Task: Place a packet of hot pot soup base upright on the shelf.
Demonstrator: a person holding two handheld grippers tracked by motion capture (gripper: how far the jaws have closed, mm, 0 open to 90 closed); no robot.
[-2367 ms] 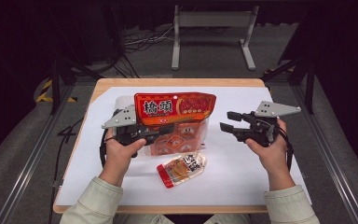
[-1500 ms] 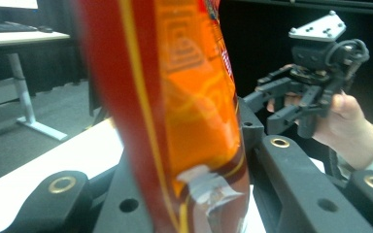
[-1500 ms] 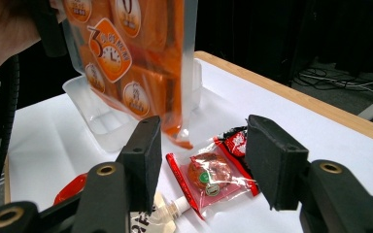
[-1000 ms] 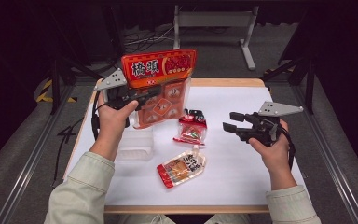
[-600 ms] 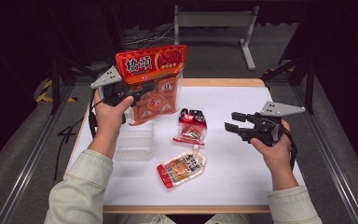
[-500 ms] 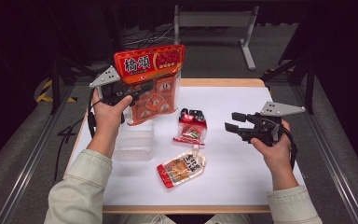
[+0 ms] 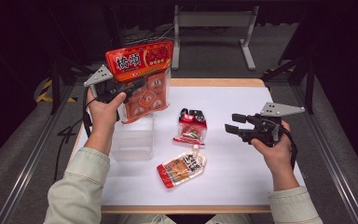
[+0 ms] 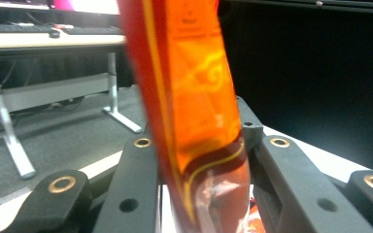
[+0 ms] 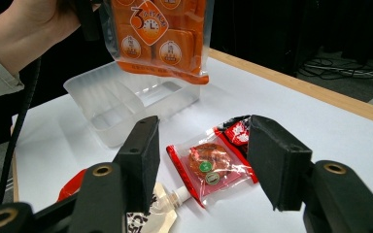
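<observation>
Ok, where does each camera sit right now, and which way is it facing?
High view: above the person's side, looking forward and down on the table; both forearms, left gripper and right gripper show.
Left gripper view: rides the raised left gripper, looking along its jaws, which clamp the orange bag.
Right gripper view: rides the right gripper, looking across the table at the small snack packet, clear tray and left hand.
All three views share the orange bag.
</observation>
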